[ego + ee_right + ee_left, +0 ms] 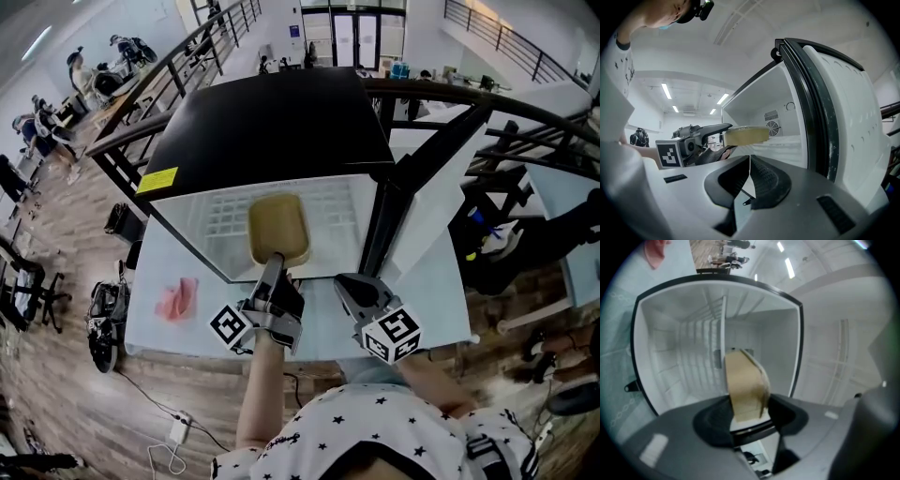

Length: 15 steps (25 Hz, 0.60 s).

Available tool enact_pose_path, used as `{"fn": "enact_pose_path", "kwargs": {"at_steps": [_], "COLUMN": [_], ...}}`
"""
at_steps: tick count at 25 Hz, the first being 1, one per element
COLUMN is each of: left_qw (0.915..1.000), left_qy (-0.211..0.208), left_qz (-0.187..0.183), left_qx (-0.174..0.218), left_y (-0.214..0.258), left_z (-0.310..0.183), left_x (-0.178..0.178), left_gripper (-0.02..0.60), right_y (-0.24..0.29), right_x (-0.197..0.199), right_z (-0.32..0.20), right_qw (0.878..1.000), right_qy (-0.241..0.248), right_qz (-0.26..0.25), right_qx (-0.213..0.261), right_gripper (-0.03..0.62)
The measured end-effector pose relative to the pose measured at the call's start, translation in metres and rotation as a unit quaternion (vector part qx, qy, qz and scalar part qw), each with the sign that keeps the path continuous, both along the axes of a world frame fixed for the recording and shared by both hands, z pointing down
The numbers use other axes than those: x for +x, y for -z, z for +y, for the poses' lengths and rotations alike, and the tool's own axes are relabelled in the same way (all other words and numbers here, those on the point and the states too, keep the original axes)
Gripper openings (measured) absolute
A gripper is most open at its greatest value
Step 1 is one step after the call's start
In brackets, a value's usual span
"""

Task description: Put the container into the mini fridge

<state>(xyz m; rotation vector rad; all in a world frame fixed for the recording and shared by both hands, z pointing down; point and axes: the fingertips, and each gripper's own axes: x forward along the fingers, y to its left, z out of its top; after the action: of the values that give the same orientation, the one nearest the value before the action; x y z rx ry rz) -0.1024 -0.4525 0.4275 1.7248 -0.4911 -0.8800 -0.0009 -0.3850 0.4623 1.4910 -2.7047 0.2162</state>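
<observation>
Two grippers over a pale table [319,330], mini fridge [272,122] at 12 o'clock from the person. Black top, door [424,214] swung wide toward 3 o'clock, white cavity exposed.

Left gripper [276,266]: jaws clamped on the near end of the tan container [278,228]. Container extends toward 12 o'clock from the jaws, into the mouth of the open fridge. In the left gripper view the container [745,390] stands edge-on between the jaws with the wire shelf [701,341] behind it. In the right gripper view it hangs level at the opening, above the white interior floor; contact with any surface cannot be told.

Right gripper [349,284]: at 3 o'clock of the left one, near the foot of the door. Jaws pressed together, nothing between them.

Pink cloth [178,298] lies on the table at 9 o'clock of the left gripper, well apart from it.
</observation>
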Motion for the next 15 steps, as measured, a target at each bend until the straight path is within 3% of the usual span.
{"fn": "enact_pose_path", "kwargs": {"at_steps": [15], "left_qw": [0.9999], "left_qy": [-0.007], "left_qz": [-0.005], "left_qx": [-0.010], "left_y": [-0.003], "left_z": [-0.044], "left_x": [0.019], "left_gripper": [0.225], "right_y": [-0.004], "right_x": [0.005], "right_z": [-0.022], "right_qw": [1.000], "right_qy": [-0.009], "right_qz": [-0.003], "right_qx": [-0.001], "right_gripper": [0.021]}}
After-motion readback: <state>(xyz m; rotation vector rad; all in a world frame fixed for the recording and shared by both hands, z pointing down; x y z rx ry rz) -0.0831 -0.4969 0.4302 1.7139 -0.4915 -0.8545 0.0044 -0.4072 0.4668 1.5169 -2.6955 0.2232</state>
